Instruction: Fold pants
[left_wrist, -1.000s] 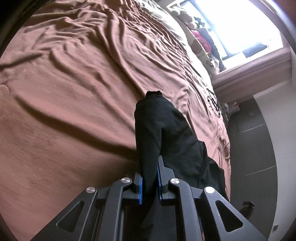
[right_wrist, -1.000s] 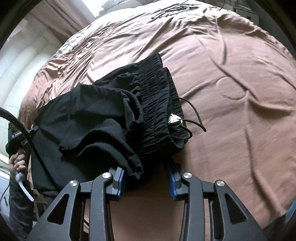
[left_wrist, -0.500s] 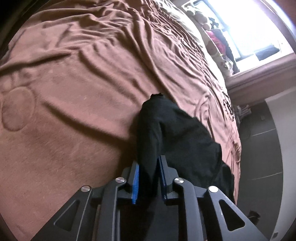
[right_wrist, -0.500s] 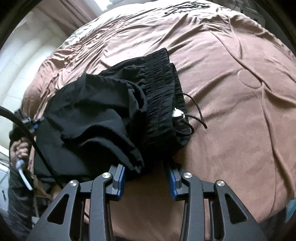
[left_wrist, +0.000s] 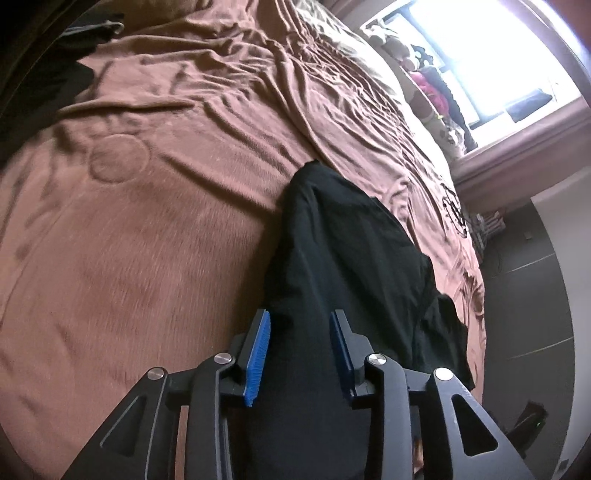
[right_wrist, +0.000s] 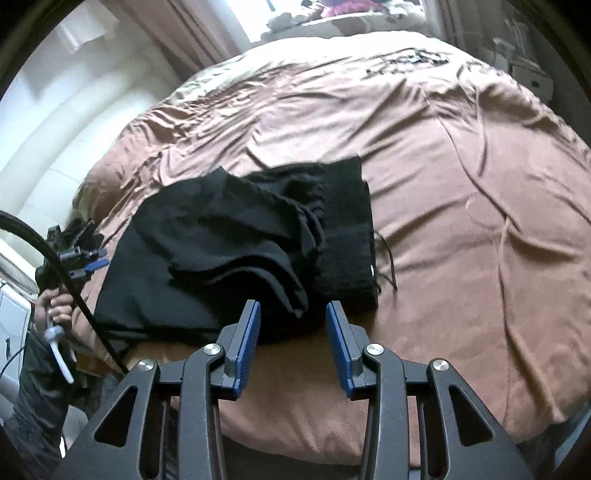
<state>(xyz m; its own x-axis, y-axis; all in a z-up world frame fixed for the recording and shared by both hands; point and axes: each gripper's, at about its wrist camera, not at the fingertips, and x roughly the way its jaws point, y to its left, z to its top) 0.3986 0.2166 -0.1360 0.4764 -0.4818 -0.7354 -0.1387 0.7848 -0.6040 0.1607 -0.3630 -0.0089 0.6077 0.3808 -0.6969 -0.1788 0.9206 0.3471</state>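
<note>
Black pants (right_wrist: 240, 251) lie folded in a rumpled heap on the brown bedspread (right_wrist: 461, 184), the ribbed waistband (right_wrist: 347, 229) to the right with its drawstring (right_wrist: 388, 266) trailing off. My right gripper (right_wrist: 293, 310) is open just short of the heap's near edge, touching nothing. In the left wrist view the pants (left_wrist: 343, 251) stretch away from my left gripper (left_wrist: 300, 317). Its jaws are opening, with black cloth lying between the blue pads (left_wrist: 258, 350), which no longer press on it. In the right wrist view the left gripper (right_wrist: 83, 254) is at the heap's left end, held by a hand (right_wrist: 55, 306).
The bedspread (left_wrist: 147, 221) is creased all over, with a round imprint (left_wrist: 118, 158). Soft toys (left_wrist: 424, 70) line a bright window sill beyond the bed. Dark floor (left_wrist: 524, 295) runs along the bed's right edge. Dark clothing (left_wrist: 55, 74) sits at the far left corner.
The left jaws have spread apart and let go of the pant cloth while drawing back. The right gripper has backed up and away, so the heap sits farther from its tips.
</note>
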